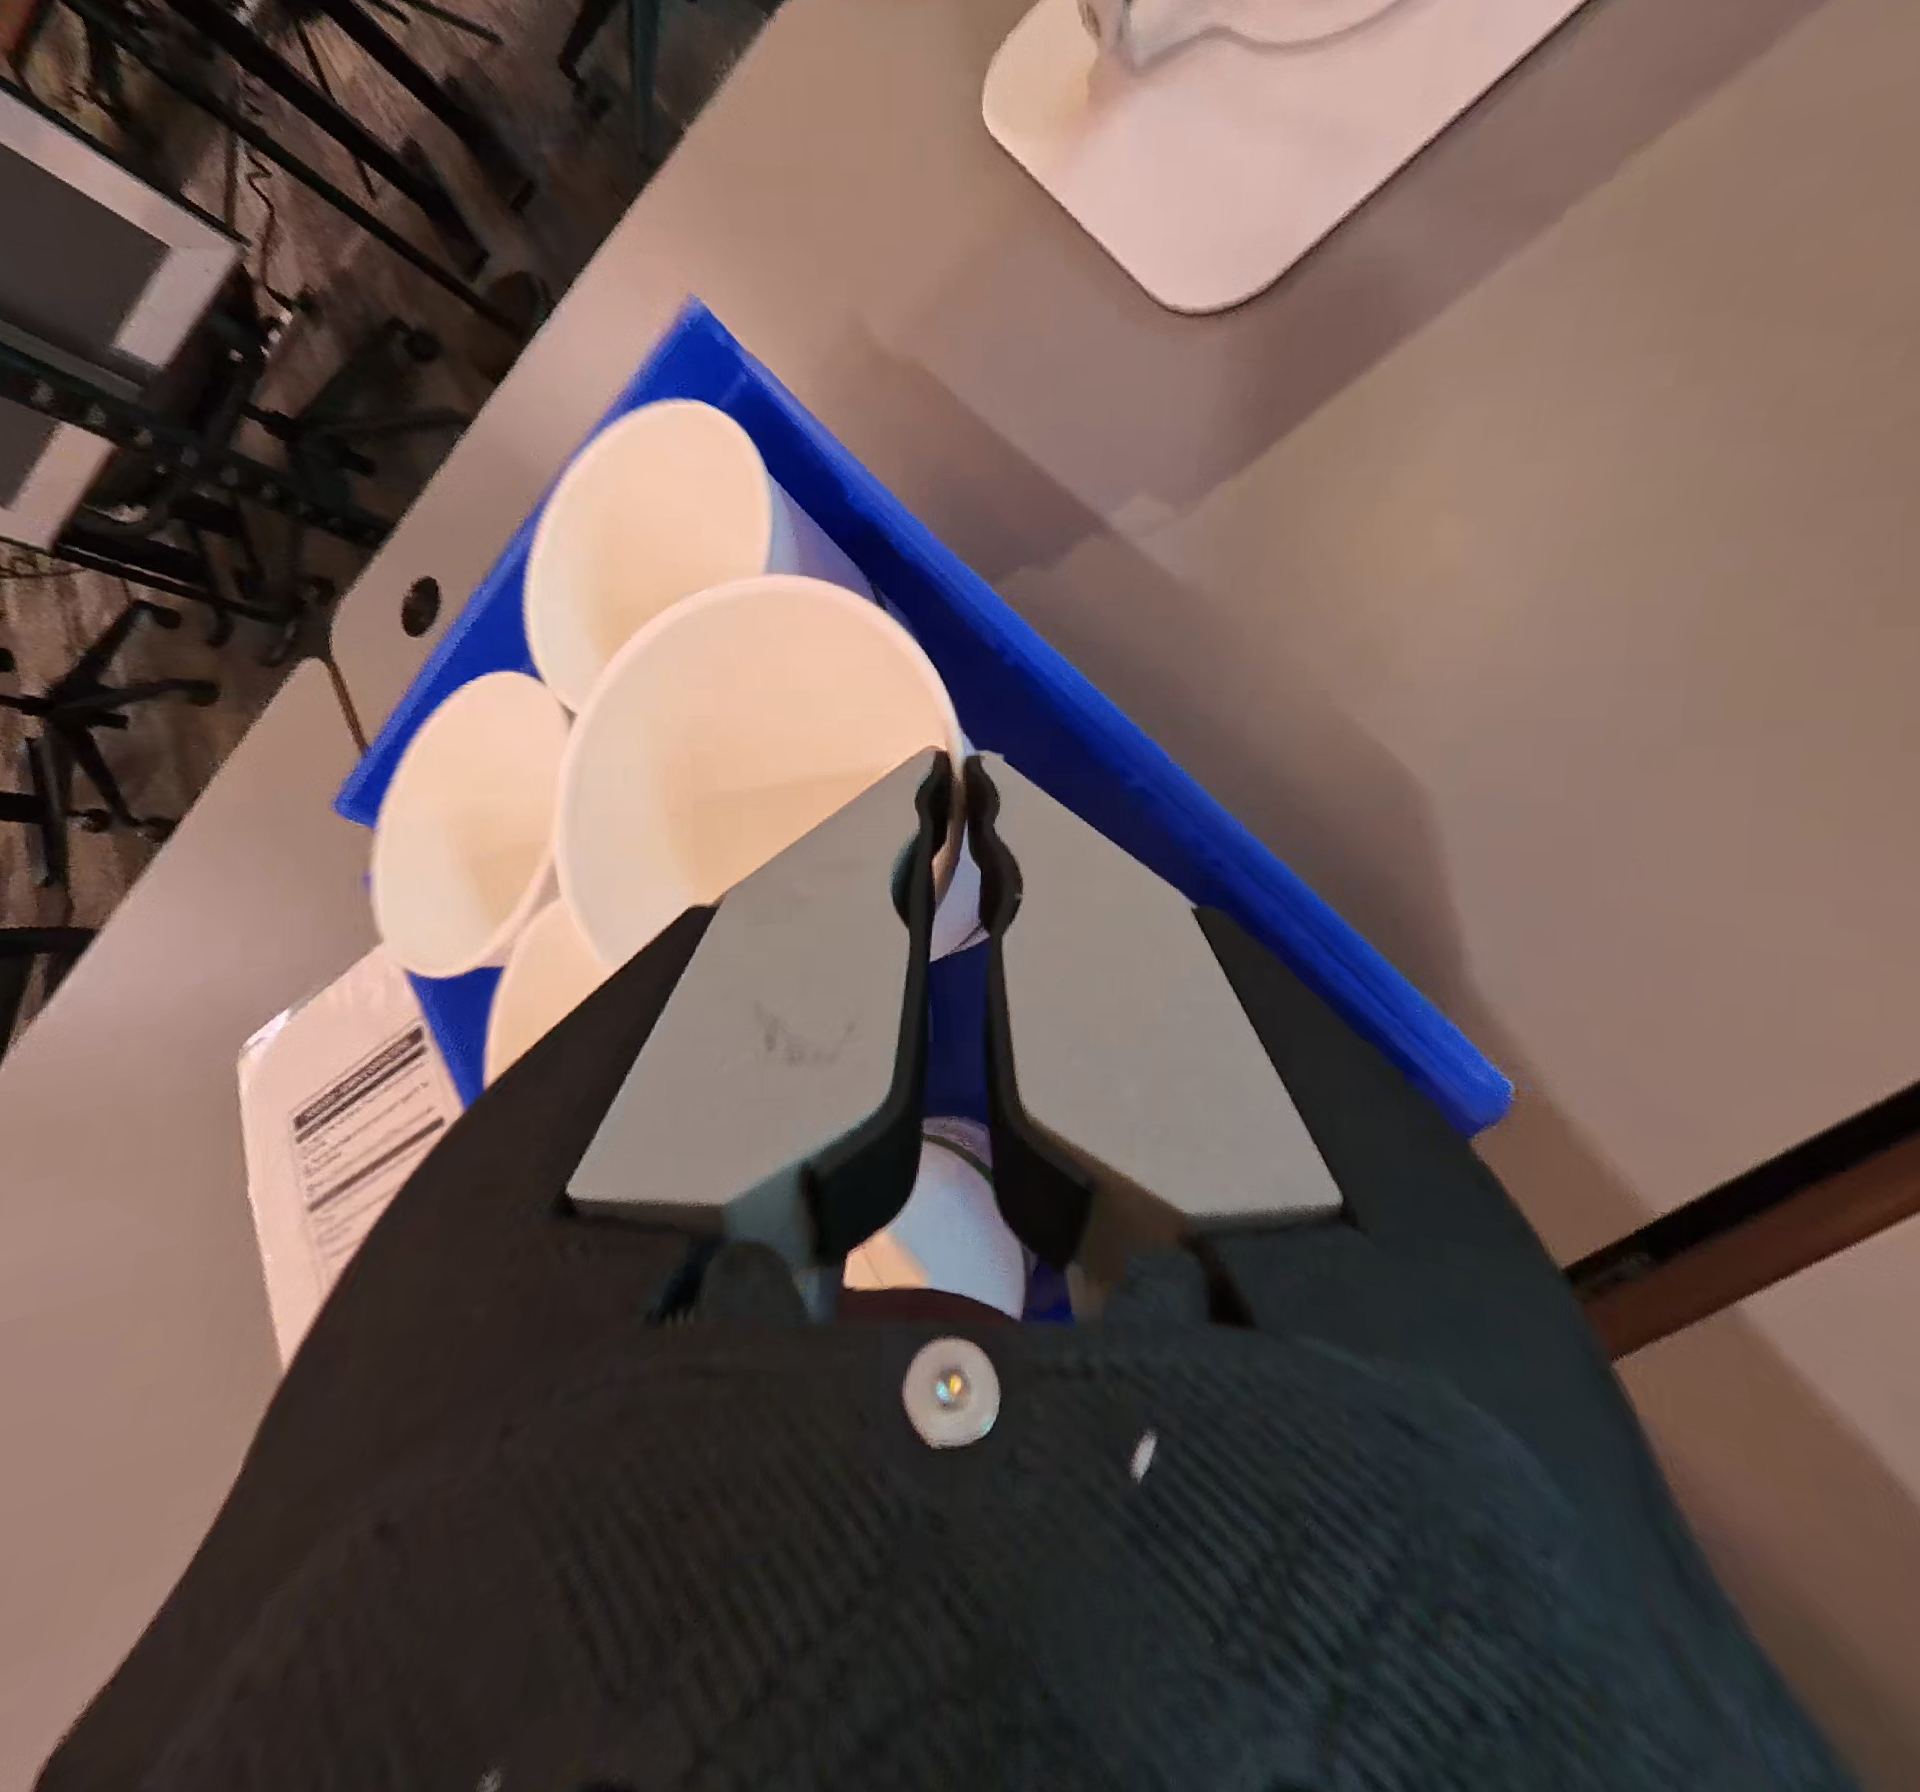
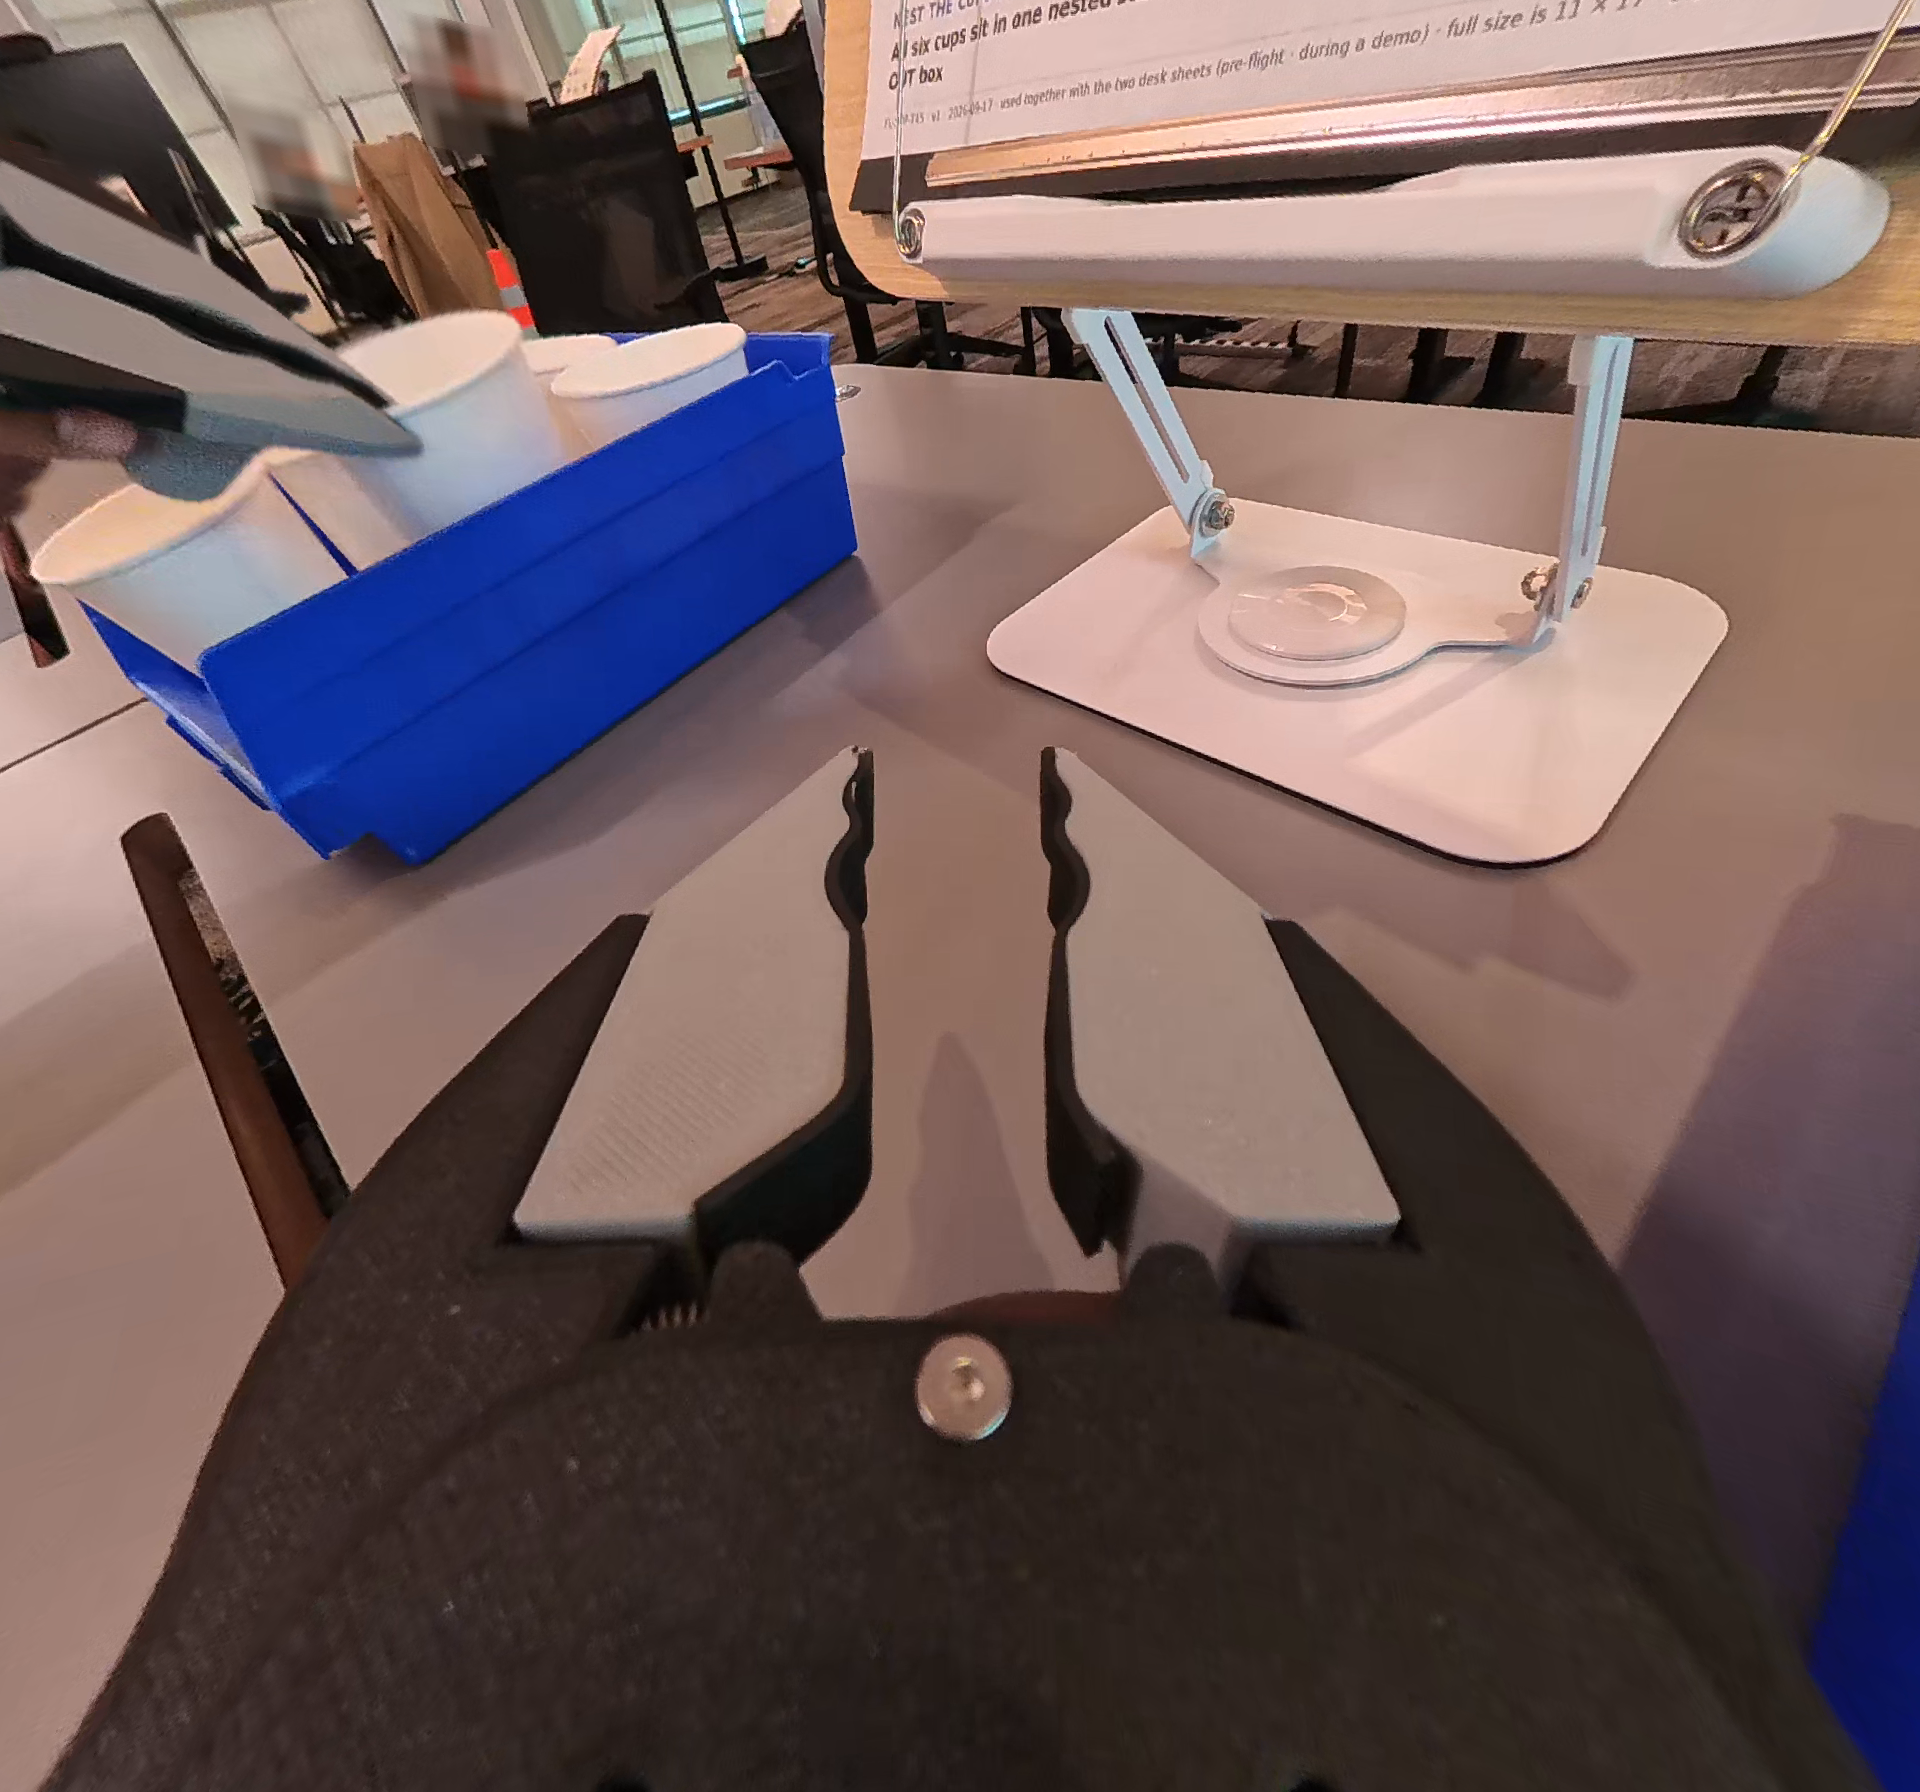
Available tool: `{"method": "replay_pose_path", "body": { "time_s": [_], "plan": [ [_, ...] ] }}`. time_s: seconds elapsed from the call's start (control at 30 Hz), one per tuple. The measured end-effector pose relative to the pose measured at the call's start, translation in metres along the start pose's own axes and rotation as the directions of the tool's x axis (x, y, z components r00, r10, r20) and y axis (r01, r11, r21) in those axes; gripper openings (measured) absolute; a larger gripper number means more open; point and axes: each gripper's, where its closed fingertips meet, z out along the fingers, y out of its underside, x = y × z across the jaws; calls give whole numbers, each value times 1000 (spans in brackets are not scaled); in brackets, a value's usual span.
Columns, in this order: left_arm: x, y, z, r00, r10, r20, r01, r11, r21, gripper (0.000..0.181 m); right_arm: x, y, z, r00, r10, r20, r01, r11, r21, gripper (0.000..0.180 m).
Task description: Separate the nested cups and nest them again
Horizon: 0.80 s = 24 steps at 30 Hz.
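Several white paper cups stand upright in a blue bin (image 1: 1039, 693). My left gripper (image 1: 958, 774) is shut on the rim of the nearest large cup (image 1: 748, 734), one finger inside and one outside its wall. Two more cups (image 1: 644, 537) (image 1: 457, 817) stand behind and beside it. In the right wrist view the same blue bin (image 2: 540, 620) sits at left with the cups (image 2: 468, 412) in it, and the left gripper's fingers (image 2: 260, 392) reach over them. My right gripper (image 2: 951, 776) is open and empty above the bare table, to the right of the bin.
A white document stand (image 2: 1351, 682) holding a printed sheet stands on the grey table (image 2: 935, 547) right of the bin; its base also shows in the left wrist view (image 1: 1247, 184). A white labelled packet (image 1: 322, 1119) lies beside the bin. A wooden chair back (image 2: 218, 1036) is at the table edge. Spacing between my two grippers at the tips: around 25 centimetres.
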Motion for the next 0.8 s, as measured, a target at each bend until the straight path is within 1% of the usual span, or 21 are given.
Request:
{"method": "replay_pose_path", "body": {
  "time_s": [0.1,0.17,0.23,0.33,0.47,0.6,0.73,0.8],
  "plan": [
    [-5,-21,-21,999,9,37,-12,997,72,0,-1,-1,-1,1000,11,9,-11,1000,3,29],
    [2,-37,-35,999,36,30,-39,992,116,0,-1,-3,-2,1000,19,16,-20,1000,7,29],
    [15,-50,-46,993,111,36,-115,985,129,0,-2,-7,-4,999,34,33,-34,999,17,30],
    [29,-67,-57,959,257,116,-270,956,112,0,-6,-17,-9,995,66,73,-70,996,54,30],
    [61,-95,-70,919,374,129,-390,909,147,0,-8,-24,-13,990,88,107,-97,992,80,31],
    [110,-105,-65,852,518,80,-524,841,137,1,-18,-37,-21,975,118,187,-143,982,126,32],
    [161,-100,-51,773,634,7,-629,766,132,0,-34,-49,-29,946,139,294,-189,971,149,33],
    [180,-96,-43,733,680,-21,-673,729,123,0,-39,-51,-31,936,141,323,-198,969,149,34]
  ]
}}
